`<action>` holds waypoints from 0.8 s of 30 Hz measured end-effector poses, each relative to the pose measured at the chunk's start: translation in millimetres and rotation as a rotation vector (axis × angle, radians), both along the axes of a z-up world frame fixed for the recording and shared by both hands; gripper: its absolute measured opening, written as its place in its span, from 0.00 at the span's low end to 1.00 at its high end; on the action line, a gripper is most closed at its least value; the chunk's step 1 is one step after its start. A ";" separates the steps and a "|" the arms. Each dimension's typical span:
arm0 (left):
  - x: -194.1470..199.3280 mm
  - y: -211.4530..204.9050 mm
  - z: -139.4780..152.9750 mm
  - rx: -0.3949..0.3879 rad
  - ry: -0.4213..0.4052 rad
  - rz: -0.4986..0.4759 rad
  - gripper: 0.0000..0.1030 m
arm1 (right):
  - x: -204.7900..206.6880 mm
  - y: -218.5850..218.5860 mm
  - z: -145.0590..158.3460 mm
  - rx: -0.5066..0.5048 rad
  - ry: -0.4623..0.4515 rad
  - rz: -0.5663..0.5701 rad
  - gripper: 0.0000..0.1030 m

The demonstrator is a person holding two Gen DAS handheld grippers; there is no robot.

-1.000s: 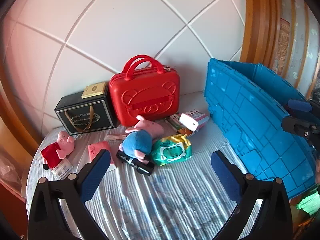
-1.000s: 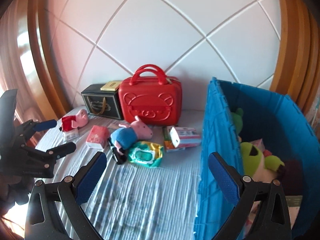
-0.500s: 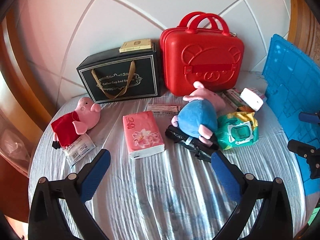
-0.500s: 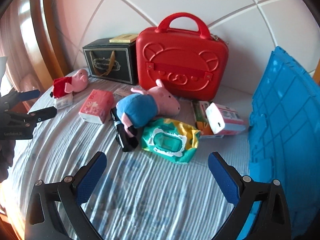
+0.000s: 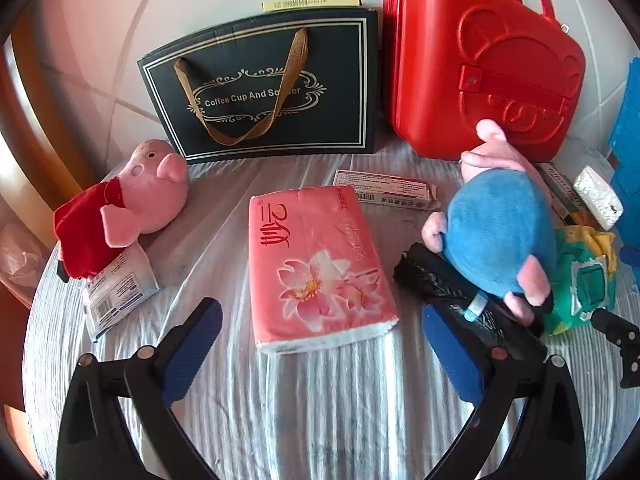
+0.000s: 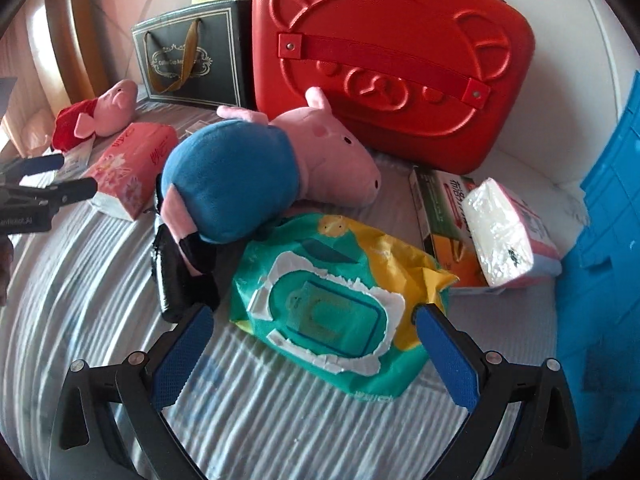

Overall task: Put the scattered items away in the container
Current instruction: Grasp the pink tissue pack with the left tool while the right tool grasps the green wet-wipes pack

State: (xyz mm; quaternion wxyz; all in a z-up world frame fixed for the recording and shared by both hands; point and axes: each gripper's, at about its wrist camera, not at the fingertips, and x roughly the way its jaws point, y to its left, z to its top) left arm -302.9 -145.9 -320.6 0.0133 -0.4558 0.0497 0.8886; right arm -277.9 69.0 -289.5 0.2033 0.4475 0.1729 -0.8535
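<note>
Tissue pack point(image 5: 316, 268) between open left jaws

Before your left gripper point(image 5: 320, 344) the flat pink tissue pack point(image 5: 316, 268) lies on the striped white cloth point(image 5: 320, 408). To its left lies the red-dressed pink pig plush point(image 5: 120, 208), resting partly on a small white printed packet point(image 5: 116, 288). Behind both stands the black cardboard gift box point(image 5: 272, 88), a thin yellow box point(image 5: 312, 2) on top, with the red hard-shell case point(image 5: 480, 72) to its right. Before your right gripper point(image 6: 312, 340) lies the green and yellow wet-wipe pouch point(image 6: 340, 304). Behind it the blue-bodied pig plush point(image 6: 256, 168) lies across a black folded umbrella point(image 6: 172, 276). To the pouch's right a small clear-wrapped tissue packet point(image 6: 504, 232) rests on a green and orange carton point(image 6: 444, 216) (both just beside the blue plastic crate point(image 6: 604, 264), at the far right).
</note>
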 end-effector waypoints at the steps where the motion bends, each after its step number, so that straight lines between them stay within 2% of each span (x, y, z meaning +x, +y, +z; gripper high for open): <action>1: -5.7 0.7 -5.8 -0.009 -0.005 0.003 0.99 | -2.0 -4.4 -6.0 0.026 0.014 0.029 1.00; 7: -35.6 -1.3 -35.2 0.003 -0.077 0.044 0.99 | -21.8 -16.2 -46.3 0.117 -0.027 0.110 1.00; 12: -50.0 -1.7 -47.5 -0.002 -0.096 0.071 0.99 | -31.0 -9.2 -49.8 0.048 -0.046 0.071 1.00; 15: -53.9 -4.5 -55.5 0.015 -0.102 0.102 0.90 | -33.4 -9.3 -50.9 0.044 -0.068 0.050 1.00; 17: -49.9 -3.0 -54.3 0.006 -0.083 0.101 0.88 | -33.6 -9.8 -49.7 0.048 -0.083 0.043 0.96; 21: -30.4 -5.4 -48.6 0.015 -0.040 0.105 0.87 | -25.0 -6.8 -43.4 0.047 -0.071 0.017 0.72; 24: -11.0 -10.8 -39.9 0.017 -0.006 0.120 0.87 | -15.4 -2.3 -36.3 0.032 -0.063 0.004 0.59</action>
